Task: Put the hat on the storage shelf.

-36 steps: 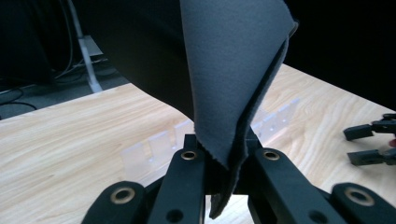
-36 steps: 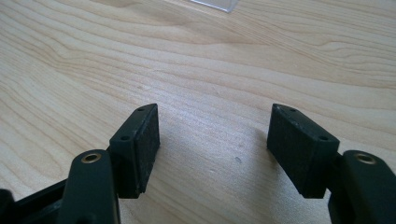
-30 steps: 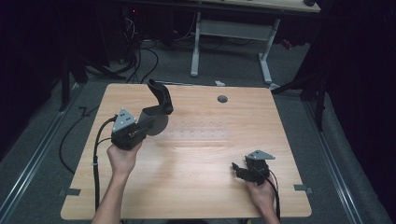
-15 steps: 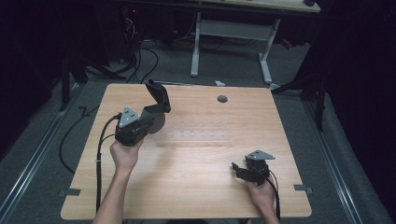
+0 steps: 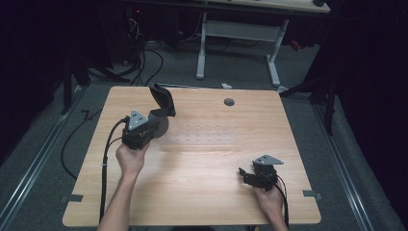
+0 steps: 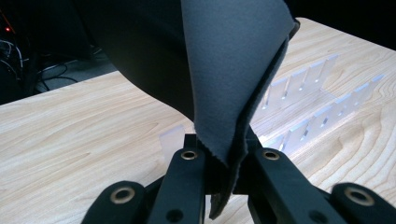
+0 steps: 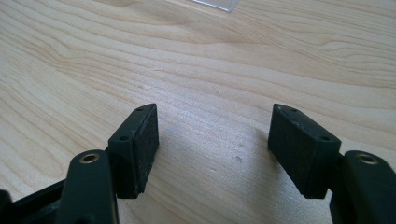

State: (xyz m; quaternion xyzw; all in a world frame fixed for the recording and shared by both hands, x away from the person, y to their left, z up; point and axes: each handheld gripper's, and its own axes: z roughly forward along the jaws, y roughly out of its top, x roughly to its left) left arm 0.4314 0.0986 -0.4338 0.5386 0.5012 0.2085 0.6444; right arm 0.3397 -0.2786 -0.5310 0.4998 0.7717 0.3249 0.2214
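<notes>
A dark grey floppy sheet (image 5: 162, 98) stands up from my left gripper (image 5: 161, 120) over the left half of the wooden table (image 5: 202, 192). In the left gripper view the jaws are shut on the sheet's folded lower edge (image 6: 229, 154), and the sheet (image 6: 224, 70) fans out above them. A clear slotted rack (image 5: 207, 139) lies on the table just right of this gripper, and it shows behind the sheet as the rack (image 6: 308, 107). My right gripper (image 5: 245, 175) rests low at the table's front right, open, with bare wood between its pads (image 7: 140, 144).
A round cable hole (image 5: 229, 102) sits near the table's far edge. The left gripper's cable (image 5: 108, 154) hangs off the table's left side. A white-legged desk (image 5: 235, 33) and floor cables stand beyond the table. The rack's clear corner (image 7: 215, 3) lies ahead of the right gripper.
My left hand has sunk a little and shifted slightly across the table, carrying the grey sheet with it. The right gripper has stayed put.
</notes>
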